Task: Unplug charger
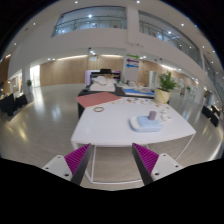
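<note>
— How far along is the unplugging?

— By my reckoning, nothing is done yet. I, the gripper, hang at the near edge of a white table, with my fingers spread apart and nothing between them. My pads grip only air.

— Where is the charger?

— I cannot pick it out for certain. On the far right part of the white table sits a small cluster of pale items, well beyond my fingertips. The charger and its socket may be there, but they are too small for me to tell plug from cable.

— Anything else around?

— Beyond the white table stands a second table with a pink sheet on it, and a potted plant to the right of that. None of it touches me.

— So what is left?

— Everything, I judge: reach across to that cluster, find the plug, close on it and pull it free.
</note>
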`<action>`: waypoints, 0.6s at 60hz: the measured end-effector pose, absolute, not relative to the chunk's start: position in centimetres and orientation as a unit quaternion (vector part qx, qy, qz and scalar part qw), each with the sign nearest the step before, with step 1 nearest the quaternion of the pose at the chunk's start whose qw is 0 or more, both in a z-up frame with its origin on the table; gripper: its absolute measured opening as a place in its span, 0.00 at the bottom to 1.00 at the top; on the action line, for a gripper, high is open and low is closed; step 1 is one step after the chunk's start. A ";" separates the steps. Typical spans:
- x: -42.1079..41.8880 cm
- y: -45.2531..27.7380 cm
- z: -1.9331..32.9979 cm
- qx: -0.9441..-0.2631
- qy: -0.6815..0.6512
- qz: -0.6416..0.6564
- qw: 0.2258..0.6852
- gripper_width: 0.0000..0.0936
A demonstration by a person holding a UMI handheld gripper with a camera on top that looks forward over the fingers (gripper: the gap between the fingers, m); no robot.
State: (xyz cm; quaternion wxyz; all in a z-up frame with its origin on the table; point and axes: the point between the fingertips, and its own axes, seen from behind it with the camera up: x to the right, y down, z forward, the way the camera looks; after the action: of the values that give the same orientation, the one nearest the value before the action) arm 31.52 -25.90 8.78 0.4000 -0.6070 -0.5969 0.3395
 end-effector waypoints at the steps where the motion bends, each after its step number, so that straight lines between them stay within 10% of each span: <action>1: 31.4 -25.0 8.9 -0.610 -0.593 0.336 0.404 0.91; 36: 22.9 -4.4 9.2 -0.607 -0.553 0.319 0.472 0.91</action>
State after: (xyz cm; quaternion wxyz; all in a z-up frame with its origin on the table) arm 22.92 -4.36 9.15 0.4720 -0.6075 -0.5534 0.3192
